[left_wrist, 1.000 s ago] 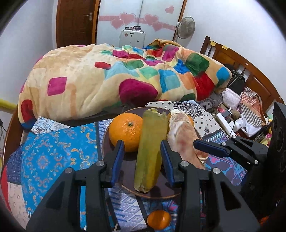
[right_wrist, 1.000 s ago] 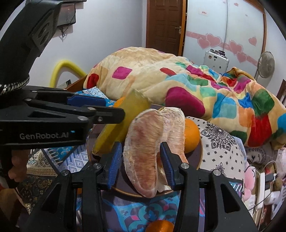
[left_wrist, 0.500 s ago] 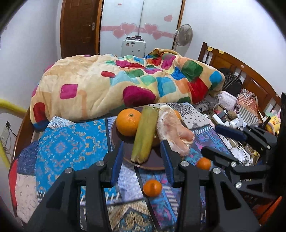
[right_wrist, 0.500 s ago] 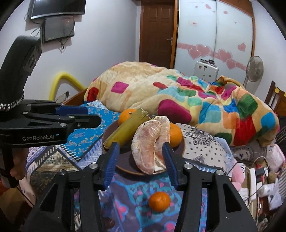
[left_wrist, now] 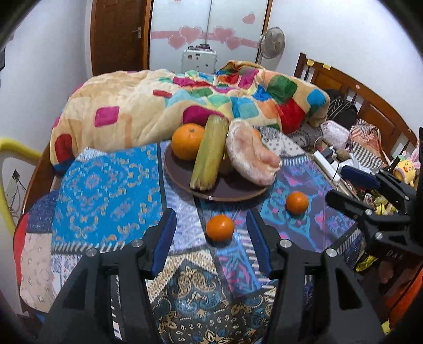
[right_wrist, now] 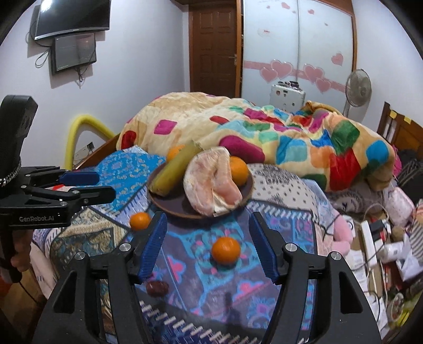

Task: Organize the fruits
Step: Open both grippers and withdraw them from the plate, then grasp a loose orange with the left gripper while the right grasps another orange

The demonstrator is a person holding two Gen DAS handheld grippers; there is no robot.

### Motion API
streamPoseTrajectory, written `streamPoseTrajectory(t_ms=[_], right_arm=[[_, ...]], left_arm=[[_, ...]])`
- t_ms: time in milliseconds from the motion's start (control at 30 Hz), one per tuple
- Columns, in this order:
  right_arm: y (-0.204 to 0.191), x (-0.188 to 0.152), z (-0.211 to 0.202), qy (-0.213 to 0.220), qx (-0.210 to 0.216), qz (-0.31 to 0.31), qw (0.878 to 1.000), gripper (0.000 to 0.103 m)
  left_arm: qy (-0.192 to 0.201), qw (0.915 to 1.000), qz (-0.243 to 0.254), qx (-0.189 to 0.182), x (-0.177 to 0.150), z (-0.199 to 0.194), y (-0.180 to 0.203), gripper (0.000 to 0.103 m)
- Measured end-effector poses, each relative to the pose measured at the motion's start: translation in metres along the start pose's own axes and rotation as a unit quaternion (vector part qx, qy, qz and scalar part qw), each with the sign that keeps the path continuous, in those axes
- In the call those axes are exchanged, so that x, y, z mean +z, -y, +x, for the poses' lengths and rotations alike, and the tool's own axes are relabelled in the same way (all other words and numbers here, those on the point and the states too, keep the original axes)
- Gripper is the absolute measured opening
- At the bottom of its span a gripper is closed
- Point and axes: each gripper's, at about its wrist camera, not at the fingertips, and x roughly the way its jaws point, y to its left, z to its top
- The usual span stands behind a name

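We are opening the left gripper (left_wrist: pixel 211 244), a loose tangerine (left_wrist: pixel 220 231) lying free between its pads. The right gripper (right_wrist: pixel 210 244) is also opening, empty, around another tangerine (right_wrist: pixel 226 250). At twelve o'clock, the plate (left_wrist: pixel 230 189) is holding the remaining fruit.

This is a bedroom in a lived-in home. A wooden bed (left_wrist: pixel 351 87) with a slatted headboard fills the room, heaped at its far edge with a thick comforter (left_wrist: pixel 185 105) in bright colour blocks and spread nearer with patchwork batik cloths (left_wrist: pixel 105 190). A brown panelled door (right_wrist: pixel 214 47) stands beside sliding wardrobe doors (right_wrist: pixel 296 42) stuck with pink hearts. A pedestal fan (right_wrist: pixel 358 84) stands in the corner, a wall-mounted television (right_wrist: pixel 72 14) hangs high, and chargers, cables and plush toys (left_wrist: pixel 404 166) clutter the bed's headboard edge.
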Motion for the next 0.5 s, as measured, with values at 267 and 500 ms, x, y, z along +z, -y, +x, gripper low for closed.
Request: streamPoseTrajectory(t_ms=[267,500], right_arm=[[0.016,-0.027,0.013,-0.038,-0.007,0.012,0.999,0.061],[0.023,-0.043,0.034,-0.060,-0.018,0.007,0.998,0.061]], left_arm=[[-0.040,0.9992,-0.003,-0.007,-0.022,0.029,0.000,0.055],[-0.058,0.9982,0.008,-0.009,-0.028,0.052,0.006,0.055]])
